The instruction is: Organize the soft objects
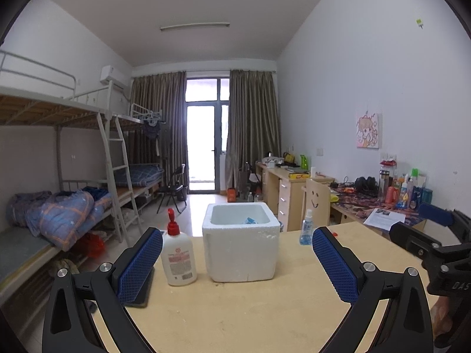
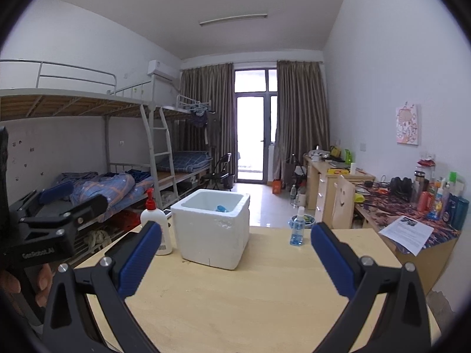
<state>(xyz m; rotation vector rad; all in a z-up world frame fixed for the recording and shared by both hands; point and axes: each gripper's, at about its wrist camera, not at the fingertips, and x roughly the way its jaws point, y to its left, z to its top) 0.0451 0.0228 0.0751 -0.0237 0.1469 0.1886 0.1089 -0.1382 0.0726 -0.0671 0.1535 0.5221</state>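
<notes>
A white foam box [image 1: 241, 241] stands on the wooden table [image 1: 250, 317], and a small blue soft thing [image 1: 250, 220] lies inside it. The left gripper [image 1: 237, 260] and right gripper [image 2: 235, 260] both hang in front of the box, wide apart and holding nothing. A lotion bottle [image 1: 178, 257] stands just left of the box, and a blue spray bottle [image 1: 306, 228] stands to its right.

We look level from both wrists, side by side, near the white foam box [image 1: 241, 242] [image 2: 212, 229], toward the room's far door
</notes>
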